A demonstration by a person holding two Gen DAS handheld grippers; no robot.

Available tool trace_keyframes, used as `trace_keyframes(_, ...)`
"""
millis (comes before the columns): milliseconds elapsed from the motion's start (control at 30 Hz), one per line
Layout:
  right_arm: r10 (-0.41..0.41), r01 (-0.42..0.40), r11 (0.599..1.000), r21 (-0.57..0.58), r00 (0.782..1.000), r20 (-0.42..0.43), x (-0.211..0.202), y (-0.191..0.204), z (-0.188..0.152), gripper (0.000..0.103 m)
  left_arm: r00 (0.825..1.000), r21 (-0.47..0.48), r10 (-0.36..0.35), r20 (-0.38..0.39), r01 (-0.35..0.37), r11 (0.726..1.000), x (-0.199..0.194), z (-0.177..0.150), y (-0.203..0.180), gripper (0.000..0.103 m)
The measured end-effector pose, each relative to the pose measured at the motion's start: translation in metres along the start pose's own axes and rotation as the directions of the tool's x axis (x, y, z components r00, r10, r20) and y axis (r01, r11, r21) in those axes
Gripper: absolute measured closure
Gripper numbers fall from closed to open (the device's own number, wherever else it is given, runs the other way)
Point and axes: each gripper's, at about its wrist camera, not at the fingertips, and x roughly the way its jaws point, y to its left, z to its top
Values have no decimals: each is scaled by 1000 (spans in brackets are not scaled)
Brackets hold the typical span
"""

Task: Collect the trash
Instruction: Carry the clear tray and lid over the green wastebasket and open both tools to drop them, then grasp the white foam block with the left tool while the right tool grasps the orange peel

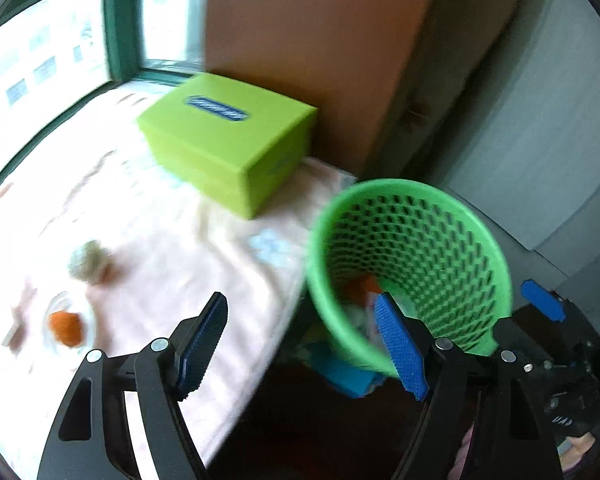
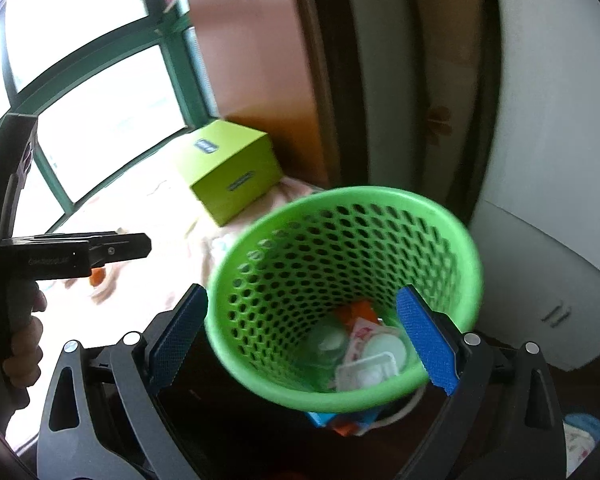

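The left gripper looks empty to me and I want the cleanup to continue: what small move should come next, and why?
Probably swing the left gripper, open with nothing between its jaws, back over the pink cloth toward the orange scrap. That scrap and a pale crumpled piece lie outside the green mesh basket, which already holds wrappers.

Left wrist view: looks down over its own fingers at a pale bedcover (image 1: pixel 148 240), close; green basket (image 1: pixel 412 264) at lower right.
Right wrist view: looks down into the same basket (image 2: pixel 340 280), very close, centre frame.
Shared: basket, lime box (image 1: pixel 228 140) (image 2: pixel 232 168), window (image 1: pixel 40 60) (image 2: pixel 80 80) at upper left.
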Motion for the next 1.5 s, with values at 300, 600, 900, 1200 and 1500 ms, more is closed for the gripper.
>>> trace_keyframes(300, 92, -94, 993, -73, 995, -29, 22, 58, 8, 9, 990, -149, 140, 11, -137, 979, -27, -22, 92, 30)
trace_keyframes(600, 164, -173, 976, -131, 984, -74, 46, 109, 10, 9, 949, -316, 314, -32, -308, 897, -39, -47, 194, 30)
trace_keyframes(900, 217, -237, 955, -179, 968, -125, 70, 156, 10, 9, 886, -443, 450, -113, -450, 775, -40, -58, 297, 28)
trace_keyframes(1200, 263, -296, 932, -210, 950, -169, 94, 196, 13, 9, 865, -473, 468, -180, -493, 730, -17, -57, 349, 21)
trace_keyframes(1500, 285, -333, 914, -232, 934, -216, 120, 224, 11, 12, 862, -468, 453, -226, -504, 726, 13, -57, 367, 20)
